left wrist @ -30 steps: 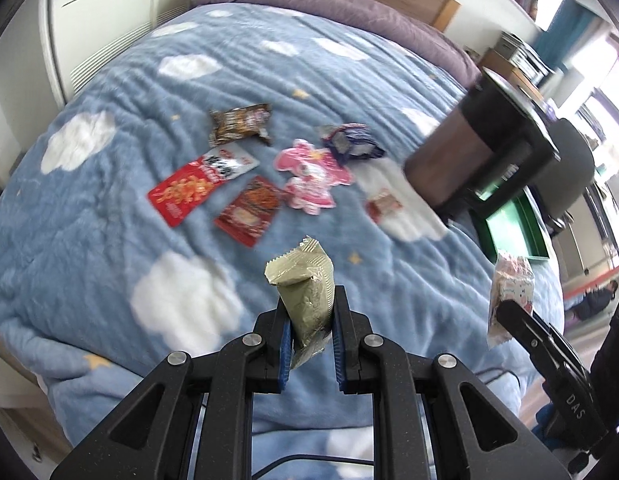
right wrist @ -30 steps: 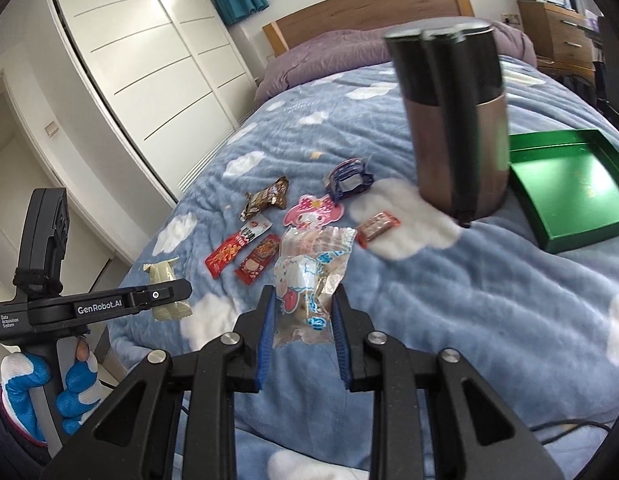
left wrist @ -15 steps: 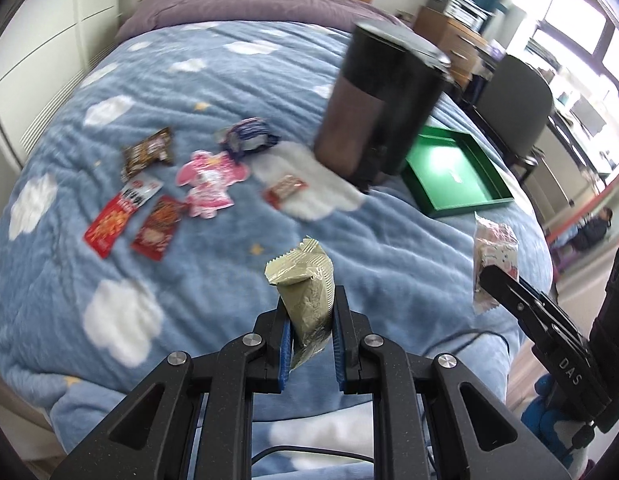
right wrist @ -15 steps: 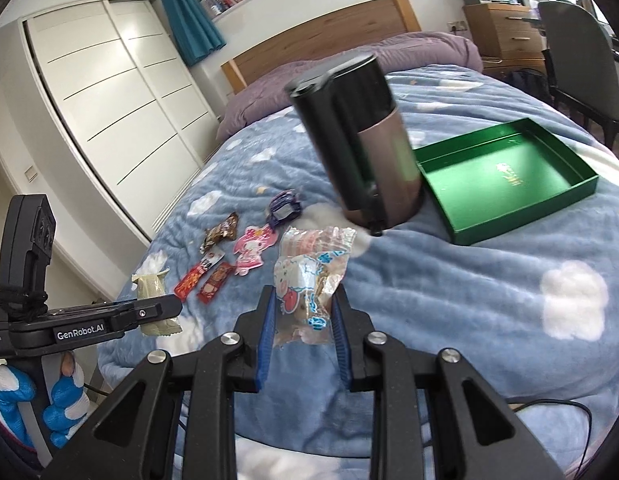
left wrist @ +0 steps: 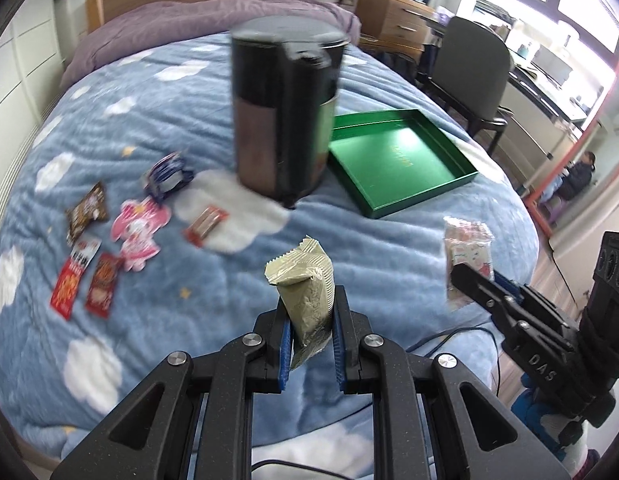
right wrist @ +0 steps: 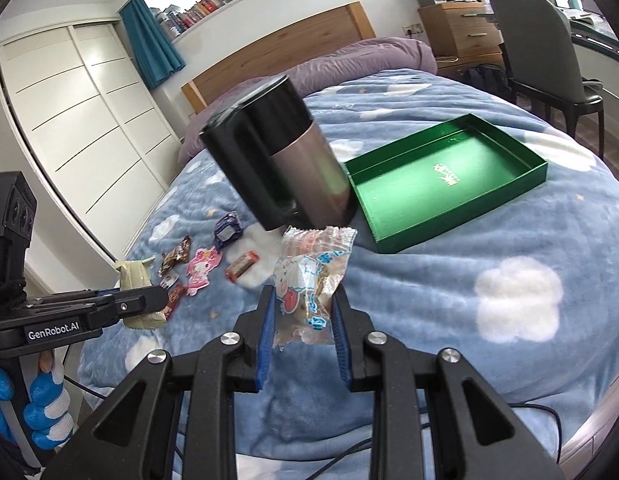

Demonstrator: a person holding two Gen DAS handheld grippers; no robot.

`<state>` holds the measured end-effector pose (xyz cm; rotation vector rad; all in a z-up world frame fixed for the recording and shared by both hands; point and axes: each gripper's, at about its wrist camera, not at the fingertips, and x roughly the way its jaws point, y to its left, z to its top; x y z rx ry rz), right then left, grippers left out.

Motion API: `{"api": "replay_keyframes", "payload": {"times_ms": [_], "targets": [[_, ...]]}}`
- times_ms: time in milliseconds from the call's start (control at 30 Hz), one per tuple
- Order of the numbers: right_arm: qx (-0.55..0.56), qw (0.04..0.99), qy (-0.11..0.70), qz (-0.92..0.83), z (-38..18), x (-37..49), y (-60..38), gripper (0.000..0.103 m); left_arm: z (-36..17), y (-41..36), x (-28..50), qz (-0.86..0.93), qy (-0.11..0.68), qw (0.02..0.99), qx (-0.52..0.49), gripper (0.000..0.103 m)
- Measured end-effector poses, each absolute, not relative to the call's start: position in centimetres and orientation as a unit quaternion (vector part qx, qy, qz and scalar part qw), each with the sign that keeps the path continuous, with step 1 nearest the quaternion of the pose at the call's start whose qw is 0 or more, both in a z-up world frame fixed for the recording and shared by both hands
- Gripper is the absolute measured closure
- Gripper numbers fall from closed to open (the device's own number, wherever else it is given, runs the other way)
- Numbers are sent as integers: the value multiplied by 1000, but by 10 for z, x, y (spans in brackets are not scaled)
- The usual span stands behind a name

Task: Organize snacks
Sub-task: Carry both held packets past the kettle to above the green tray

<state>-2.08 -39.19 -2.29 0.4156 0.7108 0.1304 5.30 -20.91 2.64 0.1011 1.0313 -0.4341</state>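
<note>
My left gripper [left wrist: 309,320] is shut on an olive-green snack packet [left wrist: 305,292], held above the near edge of the bed. My right gripper [right wrist: 303,312] is shut on a clear cartoon-printed snack bag [right wrist: 311,280], also above the near edge; that bag shows in the left wrist view [left wrist: 467,256] too. A green tray [left wrist: 397,160] lies open on the blanket to the right of a tall dark canister [left wrist: 283,120]. Several snack packets [left wrist: 141,224] lie loose on the blanket to the left of the canister.
The bed has a blue cloud-print blanket [left wrist: 189,276] and a purple pillow [left wrist: 197,20] by a wooden headboard. A grey chair [left wrist: 469,68] and a wooden drawer unit [left wrist: 393,16] stand right of the bed. White wardrobe doors [right wrist: 81,120] line the left wall.
Both grippers have swung to the right with their packets still held. The canister and green tray have come toward the middle of both views.
</note>
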Motion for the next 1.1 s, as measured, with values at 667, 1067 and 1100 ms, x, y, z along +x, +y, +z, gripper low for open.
{"api": "replay_keyframes", "payload": {"times_ms": [667,1067,1100], "targets": [[199,923,329,1,-30,55,-480,103,32,-333,126,-257,458,846,91,89],[171,926,335,-38,-47,138,-531,103,-5,-384,192,-246,472,841,99,89],[168,925,338,-41,-51,144,-534,103,-10,-387,197,-244,475,840,99,89]]}}
